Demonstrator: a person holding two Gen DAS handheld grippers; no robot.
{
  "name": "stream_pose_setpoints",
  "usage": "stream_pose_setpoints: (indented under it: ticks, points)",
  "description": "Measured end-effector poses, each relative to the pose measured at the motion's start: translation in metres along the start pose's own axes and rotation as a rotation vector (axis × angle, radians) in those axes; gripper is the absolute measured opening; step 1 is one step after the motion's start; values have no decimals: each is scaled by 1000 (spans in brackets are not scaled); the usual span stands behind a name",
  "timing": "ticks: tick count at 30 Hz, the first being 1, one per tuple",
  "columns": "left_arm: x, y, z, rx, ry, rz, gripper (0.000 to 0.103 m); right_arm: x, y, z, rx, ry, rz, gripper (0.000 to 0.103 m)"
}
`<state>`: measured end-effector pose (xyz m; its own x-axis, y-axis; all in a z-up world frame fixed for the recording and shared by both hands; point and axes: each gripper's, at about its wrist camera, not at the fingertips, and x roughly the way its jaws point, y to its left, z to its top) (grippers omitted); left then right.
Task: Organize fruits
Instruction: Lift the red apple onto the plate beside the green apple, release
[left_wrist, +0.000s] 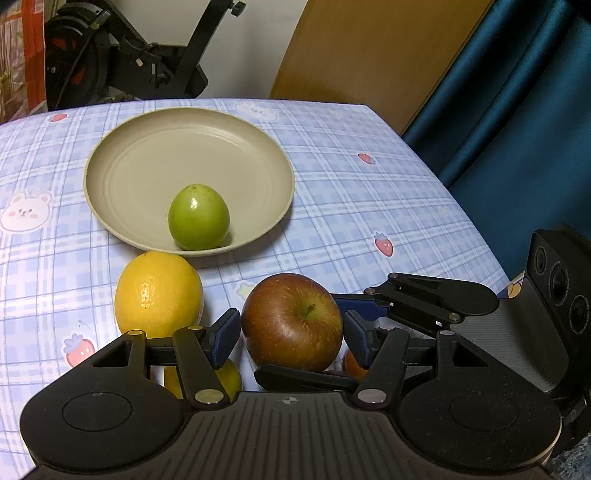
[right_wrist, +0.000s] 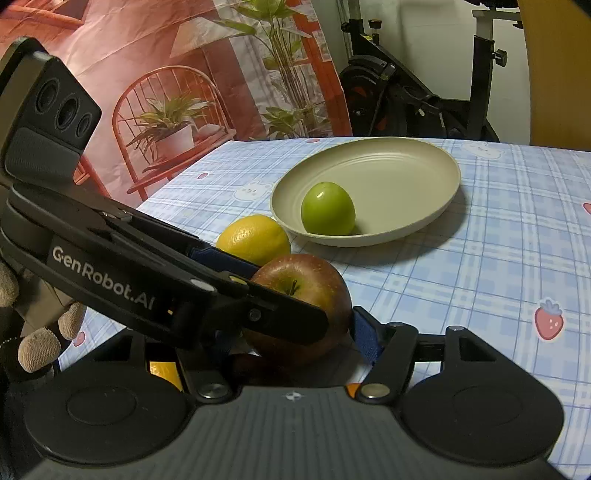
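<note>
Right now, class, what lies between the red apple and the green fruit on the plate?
Only bare checked tablecloth and the plate's near rim separate the apple from the green fruit; the left wrist view shows it best.

Both views are lit evenly by soft indoor light from above, moderately bright with a slightly warm cast. The green fruit (left_wrist: 198, 217) carries a small white highlight near its top, and the apple (left_wrist: 291, 322) and lemon (left_wrist: 158, 291) show faint sheen. In the right wrist view the plate (right_wrist: 417, 155) throws a soft shadow toward 5 o'clock on the tabletop (right_wrist: 498, 258). Fisheye distortion bows the tabletop's plaid lines, strongest toward the frame edges. Focus is sharp across the fruit; the background is dimmer and slightly grainy.
</note>
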<state>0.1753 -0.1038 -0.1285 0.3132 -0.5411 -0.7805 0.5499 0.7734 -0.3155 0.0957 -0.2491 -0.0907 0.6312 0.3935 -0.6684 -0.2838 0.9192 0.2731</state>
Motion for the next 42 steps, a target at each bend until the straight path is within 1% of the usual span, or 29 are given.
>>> stream_pose_setpoints:
  ticks: [8, 11, 13, 17, 23, 28, 31, 36, 42]
  points:
    - [-7, -6, 13, 12, -38, -3, 64, -7, 0, 10, -3, -25, -13, 67]
    - [-8, -12, 19, 19, -59, 3, 64, -11, -1, 17, -4, -38, -30, 67]
    - [-8, -13, 24, 18, -72, -6, 64, -14, -3, 21, -2, -51, -41, 67]
    - [-5, -12, 36, 7, -88, -22, 64, -18, -8, 31, 2, -72, -59, 67]
    - [6, -5, 60, -5, -117, -8, 64, -11, -18, 52, -40, -82, -105, 67]
    - [24, 4, 80, -20, -112, 13, 64, 10, -29, 67, -67, -85, -133, 67]
    - [31, 9, 85, -30, -98, 25, 63, 22, -34, 72, -68, -84, -151, 67]
    - [42, 18, 84, -52, -60, 28, 63, 40, -41, 73, -65, -50, -169, 67]
    - [46, 21, 85, -55, -59, 36, 63, 46, -48, 70, -45, -31, -163, 67]
